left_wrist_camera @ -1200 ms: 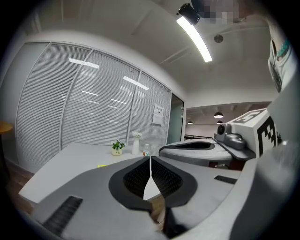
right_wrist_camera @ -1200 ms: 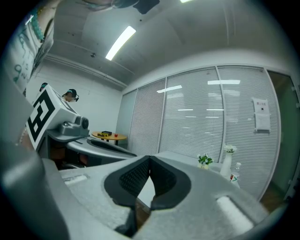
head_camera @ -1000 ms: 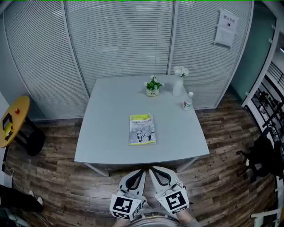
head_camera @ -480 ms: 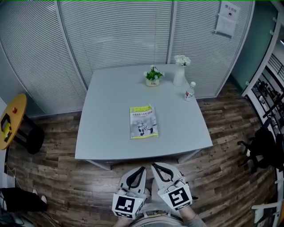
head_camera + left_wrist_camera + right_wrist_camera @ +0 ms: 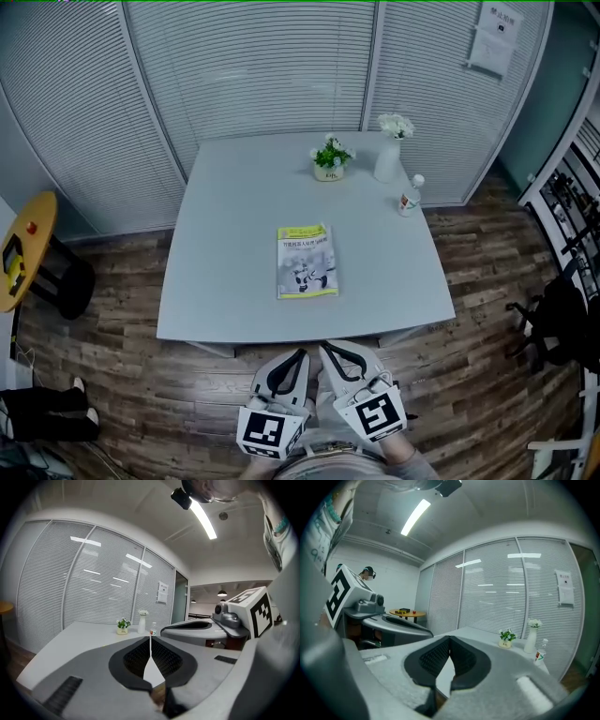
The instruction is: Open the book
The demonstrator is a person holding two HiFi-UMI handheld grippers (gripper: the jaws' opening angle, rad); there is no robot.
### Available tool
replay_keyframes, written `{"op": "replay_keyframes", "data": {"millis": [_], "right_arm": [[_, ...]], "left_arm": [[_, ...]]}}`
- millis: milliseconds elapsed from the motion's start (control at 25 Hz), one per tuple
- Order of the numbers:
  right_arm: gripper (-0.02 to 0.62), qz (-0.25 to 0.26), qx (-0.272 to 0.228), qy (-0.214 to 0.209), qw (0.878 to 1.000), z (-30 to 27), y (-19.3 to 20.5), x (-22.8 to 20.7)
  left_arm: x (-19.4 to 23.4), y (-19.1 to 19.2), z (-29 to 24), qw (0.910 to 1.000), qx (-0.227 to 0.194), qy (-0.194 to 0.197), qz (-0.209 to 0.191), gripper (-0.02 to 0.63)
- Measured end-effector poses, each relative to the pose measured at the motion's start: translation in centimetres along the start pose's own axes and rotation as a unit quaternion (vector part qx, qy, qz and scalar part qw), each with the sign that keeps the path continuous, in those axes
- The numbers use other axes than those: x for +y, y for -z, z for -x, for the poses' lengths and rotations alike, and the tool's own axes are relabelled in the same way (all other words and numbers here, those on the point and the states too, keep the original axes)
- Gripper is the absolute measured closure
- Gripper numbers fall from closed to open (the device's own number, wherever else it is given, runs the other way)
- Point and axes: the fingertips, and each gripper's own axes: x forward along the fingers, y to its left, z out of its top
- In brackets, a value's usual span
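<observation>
Midway across the grey table point(image 5: 225, 281), slightly right of centre, the book point(image 5: 307, 262) lies flat and closed, cover up. Its long axis runs near to far, with the far end leaning a little to the right. The yellow-green title band sits at the far end, so the cover reads from the near side. Below the band is a grey cartoon drawing. The title lines are too small to read.

Along the far edge stand a potted plant point(image 5: 329, 157), a white vase point(image 5: 388, 150) of white flowers, and further right a small bottle point(image 5: 409, 195) with a red and green label; none of their print is legible. A notice sheet point(image 5: 497, 37) hangs on the blinds at far right, its text also unreadable.

Off the near edge of the table, well short of the book, the left gripper point(image 5: 150, 638) and right gripper point(image 5: 450, 639) sit side by side. Each has its jaws clenched, tips meeting, with nothing between them.

A yellow round table point(image 5: 23, 253) is cut off at the left edge, and a dark chair point(image 5: 553, 319) at the right.
</observation>
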Motion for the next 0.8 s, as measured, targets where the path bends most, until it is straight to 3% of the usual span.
{"op": "replay_keyframes", "data": {"millis": [800], "right_arm": [[0.594, -0.012, 0.006, -0.009, 1.0, -9.7, 0.1, -12.9]], "left_arm": [[4.9, -2.5, -15.3, 0.9995, 0.028, 0.016, 0.003, 0.598]]}}
